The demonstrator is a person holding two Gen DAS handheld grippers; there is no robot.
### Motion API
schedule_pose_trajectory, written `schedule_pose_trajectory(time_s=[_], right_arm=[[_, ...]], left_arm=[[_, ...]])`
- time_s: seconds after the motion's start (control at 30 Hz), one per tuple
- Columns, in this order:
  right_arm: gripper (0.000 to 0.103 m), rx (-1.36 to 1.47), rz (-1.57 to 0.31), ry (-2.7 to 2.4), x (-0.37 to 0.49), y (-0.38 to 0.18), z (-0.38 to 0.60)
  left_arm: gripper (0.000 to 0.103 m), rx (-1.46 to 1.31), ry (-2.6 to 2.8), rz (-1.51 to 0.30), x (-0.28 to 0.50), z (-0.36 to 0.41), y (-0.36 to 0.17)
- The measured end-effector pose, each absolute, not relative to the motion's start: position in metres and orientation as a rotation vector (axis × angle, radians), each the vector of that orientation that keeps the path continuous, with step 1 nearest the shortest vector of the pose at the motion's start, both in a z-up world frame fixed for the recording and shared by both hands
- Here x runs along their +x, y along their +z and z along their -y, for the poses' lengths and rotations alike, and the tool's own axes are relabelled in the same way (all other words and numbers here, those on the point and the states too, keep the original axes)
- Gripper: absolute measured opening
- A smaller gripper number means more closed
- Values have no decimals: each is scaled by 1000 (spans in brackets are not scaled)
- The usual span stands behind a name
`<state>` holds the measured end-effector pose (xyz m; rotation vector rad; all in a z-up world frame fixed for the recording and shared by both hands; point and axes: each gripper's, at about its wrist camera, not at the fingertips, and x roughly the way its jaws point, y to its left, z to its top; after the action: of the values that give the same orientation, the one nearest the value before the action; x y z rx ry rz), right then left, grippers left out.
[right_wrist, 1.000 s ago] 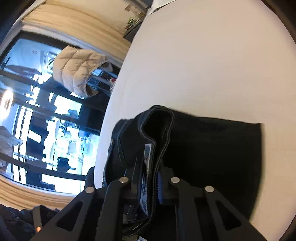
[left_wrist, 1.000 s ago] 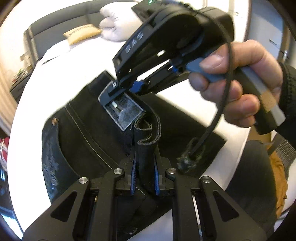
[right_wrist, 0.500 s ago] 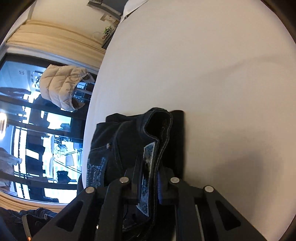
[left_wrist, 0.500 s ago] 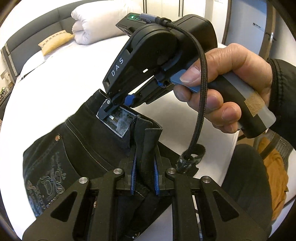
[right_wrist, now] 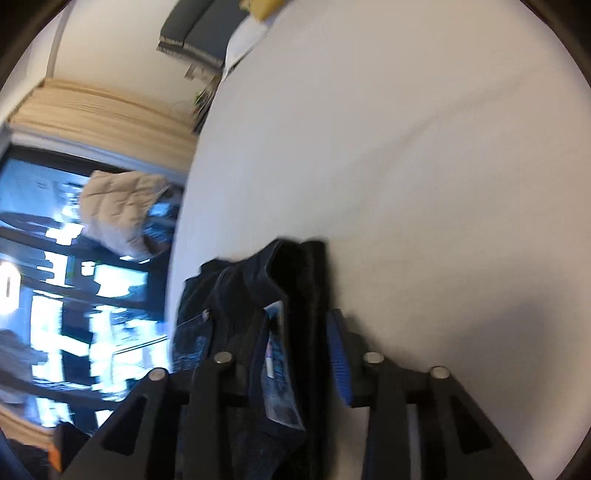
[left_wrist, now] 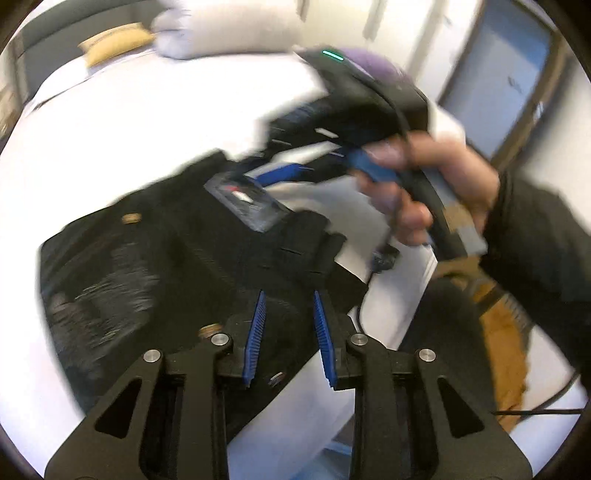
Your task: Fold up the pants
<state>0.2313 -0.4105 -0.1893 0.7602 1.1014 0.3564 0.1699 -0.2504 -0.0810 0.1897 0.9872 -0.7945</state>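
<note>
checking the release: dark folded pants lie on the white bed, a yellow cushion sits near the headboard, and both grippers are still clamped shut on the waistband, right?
Not quite: both grippers have just been opening. In the left wrist view the left gripper stands apart over the pants; the right wrist view shows a gap at the right gripper. The white bed and yellow cushion are right.

The pants (left_wrist: pixel 177 258) lie on the bed (left_wrist: pixel 147 122), pillows (left_wrist: pixel 221 26) well behind them.

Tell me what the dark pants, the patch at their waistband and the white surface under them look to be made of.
Dark folded pants: probably denim, matte and heavy-looking, with contrast stitching and a brass-coloured rivet.
Rectangular waistband patch: grey-blue with a slight sheen; leather or coated fabric, too blurred to tell.
White bed surface: smooth matte woven cloth, likely a cotton sheet, showing faint soft creases.
</note>
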Motion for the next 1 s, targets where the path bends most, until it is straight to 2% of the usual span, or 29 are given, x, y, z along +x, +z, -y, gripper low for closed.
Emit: schedule_pose_trajectory(time_s=[0.07, 0.13, 0.23, 0.33, 0.4, 0.77, 0.87, 1.0], right_arm=[[34, 781, -1062, 413, 221, -173, 405], [20, 737, -1056, 481, 216, -160, 389], [18, 636, -1130, 520, 212, -161, 359], [16, 633, -1257, 482, 208, -194, 349], [1, 643, -1255, 456, 201, -206, 351], [2, 772, -1150, 467, 157, -204, 366], [11, 797, -1119, 490, 139, -202, 364], [11, 795, -1110, 488, 127, -214, 360]], left_arm=[[26, 123, -750, -966, 183, 229, -66], [26, 84, -718, -945, 210, 214, -66], [26, 24, -669, -974, 250, 196, -79], [26, 36, -634, -1062, 275, 177, -115], [25, 21, -619, -1117, 276, 171, -140], [26, 198, -632, -908, 194, 152, -148], [26, 179, -645, -895, 186, 142, -149], [25, 196, -651, -882, 180, 151, -154]])
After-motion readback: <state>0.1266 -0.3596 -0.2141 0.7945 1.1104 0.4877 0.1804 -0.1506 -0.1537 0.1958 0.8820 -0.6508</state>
